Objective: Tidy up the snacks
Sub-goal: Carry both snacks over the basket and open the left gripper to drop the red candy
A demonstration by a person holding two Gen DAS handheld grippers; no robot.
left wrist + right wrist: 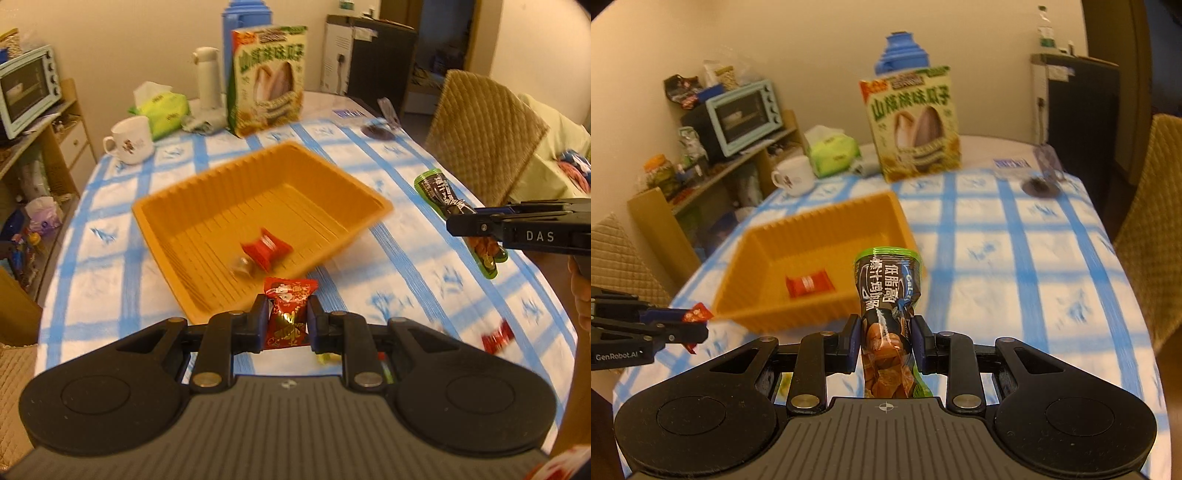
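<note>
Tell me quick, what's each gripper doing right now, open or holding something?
Left gripper: closed on a red wrapped candy.
Right gripper: closed on a long dark snack pouch.

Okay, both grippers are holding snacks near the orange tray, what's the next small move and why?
Probably carry the left hand-held gripper forward over the orange tray and release. It is shut on a red candy just short of the tray's near rim, and a red snack already lies inside. The right hand-held gripper, shut on a dark snack pouch, could follow.
</note>
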